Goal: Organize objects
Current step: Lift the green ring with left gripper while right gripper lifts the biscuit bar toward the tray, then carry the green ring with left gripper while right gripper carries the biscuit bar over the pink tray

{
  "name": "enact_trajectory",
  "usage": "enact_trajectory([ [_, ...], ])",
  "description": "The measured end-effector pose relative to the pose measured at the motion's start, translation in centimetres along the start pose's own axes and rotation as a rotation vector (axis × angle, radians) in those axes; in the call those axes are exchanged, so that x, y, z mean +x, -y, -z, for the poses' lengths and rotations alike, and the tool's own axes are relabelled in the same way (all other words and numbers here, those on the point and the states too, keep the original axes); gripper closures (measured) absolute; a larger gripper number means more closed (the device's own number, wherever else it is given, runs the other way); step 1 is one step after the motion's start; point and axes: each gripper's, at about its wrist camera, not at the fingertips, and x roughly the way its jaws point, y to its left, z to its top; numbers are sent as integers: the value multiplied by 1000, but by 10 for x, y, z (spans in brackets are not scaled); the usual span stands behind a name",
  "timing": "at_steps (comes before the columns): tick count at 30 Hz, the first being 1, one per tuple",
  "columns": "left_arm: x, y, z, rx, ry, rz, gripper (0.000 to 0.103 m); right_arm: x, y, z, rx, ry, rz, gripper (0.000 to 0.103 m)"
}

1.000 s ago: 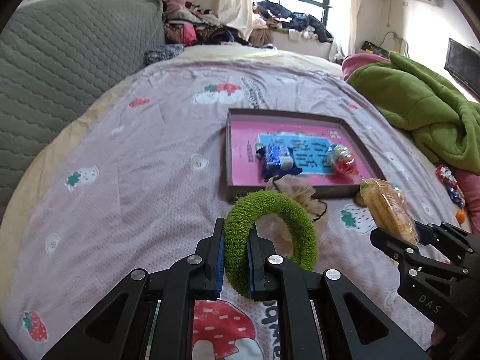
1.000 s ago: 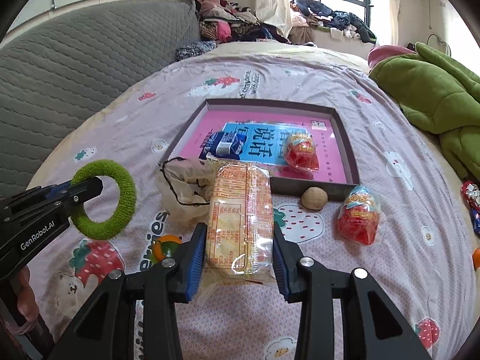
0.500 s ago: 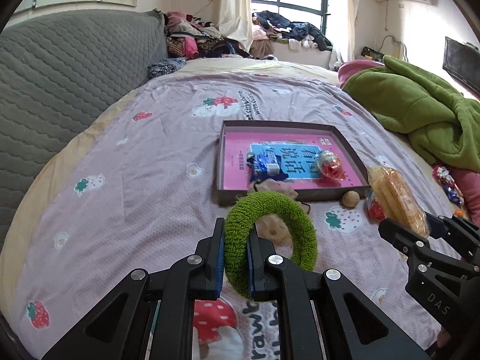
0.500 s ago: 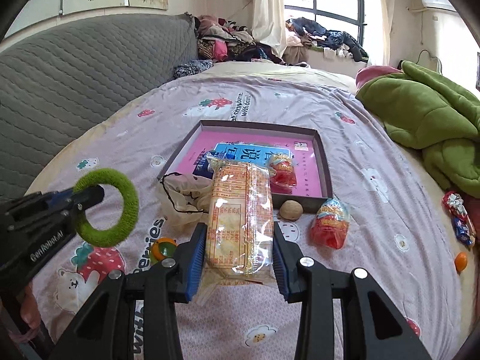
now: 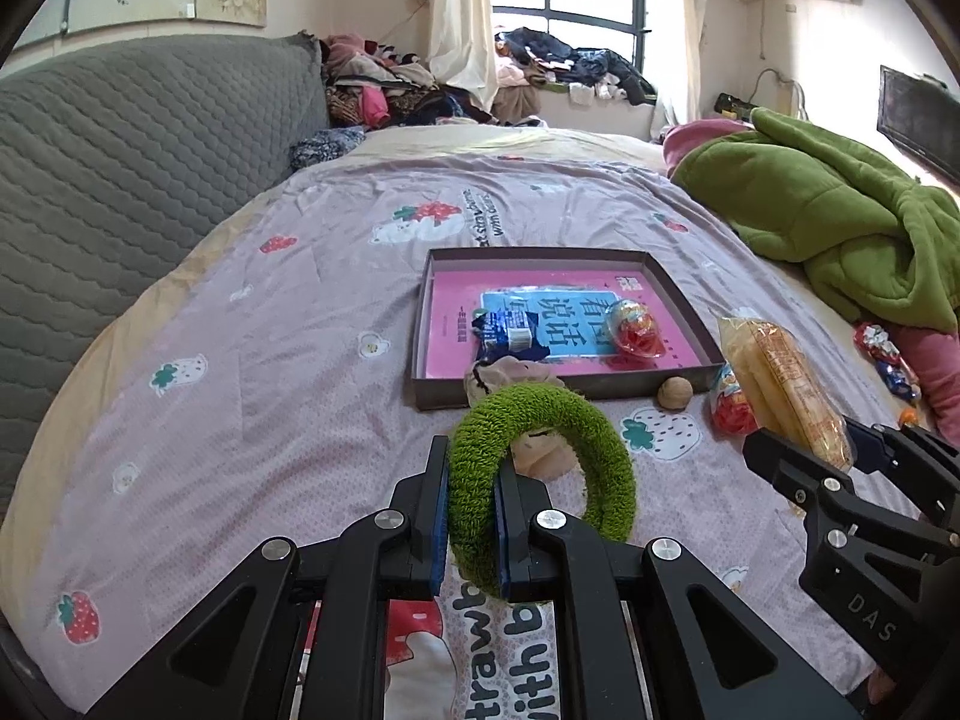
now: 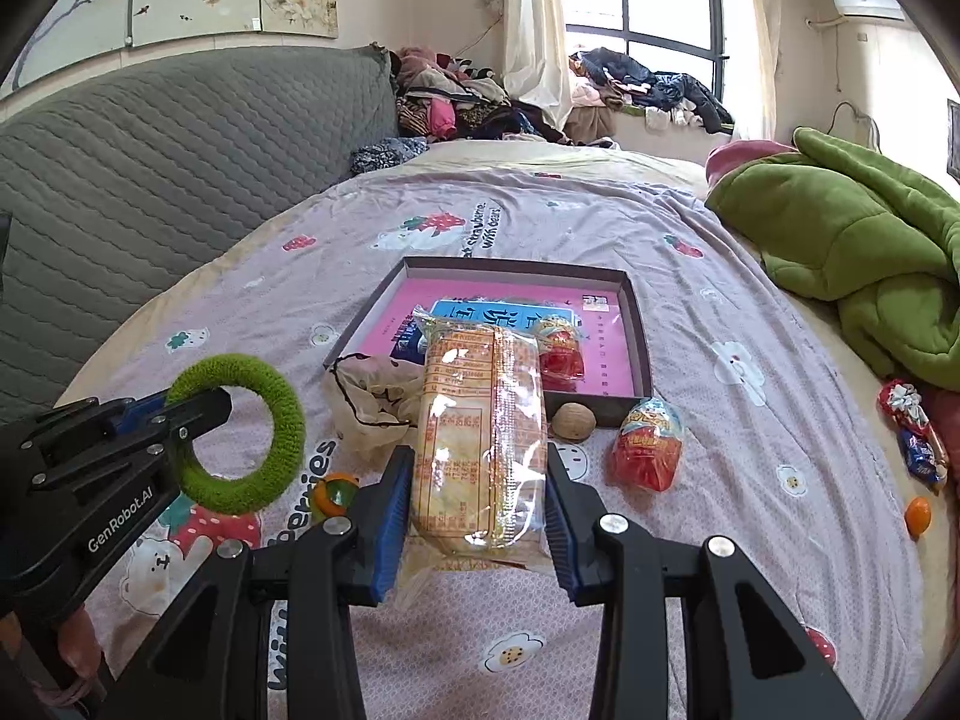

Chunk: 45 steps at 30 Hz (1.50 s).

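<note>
My left gripper [image 5: 470, 468] is shut on a fuzzy green ring [image 5: 600, 468], held above the bedspread; it also shows in the right wrist view [image 6: 282, 420]. My right gripper [image 6: 477, 468] is shut on a clear packet of crackers [image 6: 480, 420], seen at the right of the left wrist view [image 5: 780, 384]. Ahead lies a shallow dark tray [image 5: 528, 253] with a pink and blue book [image 5: 570, 312], a blue snack pack [image 5: 507, 330] and a red snack bag [image 5: 636, 327] inside.
In front of the tray lie a beige drawstring pouch [image 6: 372, 396], a walnut [image 6: 574, 421], a red snack bag [image 6: 648, 444] and an orange-green toy [image 6: 333, 492]. A green blanket [image 6: 852, 252] is heaped at right, with candies [image 6: 912, 432] near it. A grey headboard [image 5: 120, 180] is at left.
Both grippers have pulled back and risen from the tray with their loads still held; the tray looks smaller and farther, and the walnut and red bag have come into the left view.
</note>
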Motion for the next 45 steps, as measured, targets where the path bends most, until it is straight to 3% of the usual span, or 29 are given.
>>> enact_trajectory([
  [12,-3,5,-1,3,11,6,91,-2,3,0,8,3,-4,63],
  [45,39,1,-23,-36,-15,50,91,28,10,-20,9,-15,-7,63],
])
